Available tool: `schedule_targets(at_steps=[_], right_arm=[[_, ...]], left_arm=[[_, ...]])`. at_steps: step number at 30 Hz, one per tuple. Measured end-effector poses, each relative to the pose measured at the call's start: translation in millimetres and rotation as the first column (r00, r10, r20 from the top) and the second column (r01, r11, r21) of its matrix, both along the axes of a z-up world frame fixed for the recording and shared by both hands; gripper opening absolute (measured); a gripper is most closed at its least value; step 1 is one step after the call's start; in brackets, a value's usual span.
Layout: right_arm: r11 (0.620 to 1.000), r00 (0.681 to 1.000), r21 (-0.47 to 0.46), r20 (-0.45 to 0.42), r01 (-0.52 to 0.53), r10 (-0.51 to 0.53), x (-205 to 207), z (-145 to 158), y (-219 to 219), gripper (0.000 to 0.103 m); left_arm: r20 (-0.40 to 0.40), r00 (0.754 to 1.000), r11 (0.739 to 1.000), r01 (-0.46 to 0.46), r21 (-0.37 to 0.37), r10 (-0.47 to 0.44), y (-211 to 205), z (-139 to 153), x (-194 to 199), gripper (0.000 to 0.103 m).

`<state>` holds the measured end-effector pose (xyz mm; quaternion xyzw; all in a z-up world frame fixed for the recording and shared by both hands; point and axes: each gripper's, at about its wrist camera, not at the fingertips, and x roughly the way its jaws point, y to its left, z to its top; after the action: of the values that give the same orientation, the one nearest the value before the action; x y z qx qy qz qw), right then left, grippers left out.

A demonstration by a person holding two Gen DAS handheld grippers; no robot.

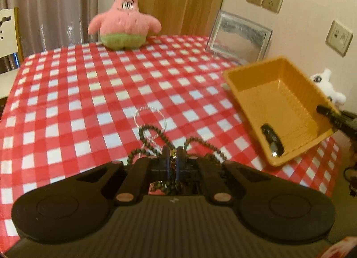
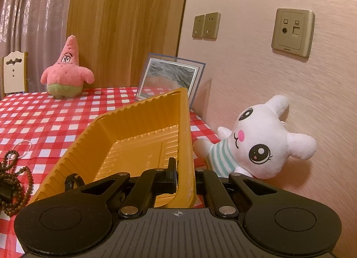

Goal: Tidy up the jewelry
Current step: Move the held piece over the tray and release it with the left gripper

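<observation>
Left tool (image 1: pixel 172 157) was closed on the dark bead necklace (image 1: pixel 156 134), its two fingers pressed together with a small gold part of the string between them, while the loops of beads spread on the red checked bench (image 1: pixel 78 83) in front and under it. Right tool (image 2: pixel 181 174) was closed on the side wall of the yellow tray (image 2: pixel 133 137) and held it tilted above the bench, near the wall-side edge. One dark ring-like piece (image 1: pixel 272 140) already lay in the low corner of the tray. A thin clear bangle (image 1: pixel 150 116) lay flat just beyond the beads, touching or overlapping them.

I judged the step in hand as lifting the necklace and bringing it to the tray. To do it well, the left tool should rise slowly until all loops hang free, so the beads do not drag the bangle, and the tray should be levelled so nothing slides out.

How firm the grip on the string was I could not tell, because the tool body hid part of the beads. The outer finger of the right tool was hidden behind the tray wall. The dark piece in the tray was too blurred to name.
</observation>
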<state>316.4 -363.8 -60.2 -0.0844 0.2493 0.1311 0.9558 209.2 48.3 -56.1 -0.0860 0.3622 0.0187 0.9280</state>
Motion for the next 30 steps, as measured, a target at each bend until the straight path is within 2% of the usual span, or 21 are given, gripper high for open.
schedule_targets(at_steps=[8,14,19,25,30], right_arm=[[1.000,1.000,0.003,0.005,-0.022,0.022,0,1,2,0.005],[1.000,1.000,0.005,0.005,-0.031,0.031,1,2,3,0.005],[0.999,0.999,0.006,0.002,-0.033,0.033,3,2,4,0.005],[0.999,0.999,0.000,0.003,-0.047,0.047,3,4,5,0.005],[0.998,0.998,-0.001,0.004,-0.056,0.056,5,5,6,0.005]], left_arm=[[0.079,0.997,1.000,-0.018,0.026,0.016,1,34,-1,0.004],[0.121,0.992,0.999,0.024,0.022,-0.027,-13,51,4,0.004],[0.147,0.984,0.995,0.099,-0.005,-0.097,-37,55,17,0.004],[0.161,0.966,0.973,0.219,-0.077,-0.204,-79,45,42,0.004],[0.162,0.943,0.936,0.316,-0.155,-0.291,-117,30,72,0.004]])
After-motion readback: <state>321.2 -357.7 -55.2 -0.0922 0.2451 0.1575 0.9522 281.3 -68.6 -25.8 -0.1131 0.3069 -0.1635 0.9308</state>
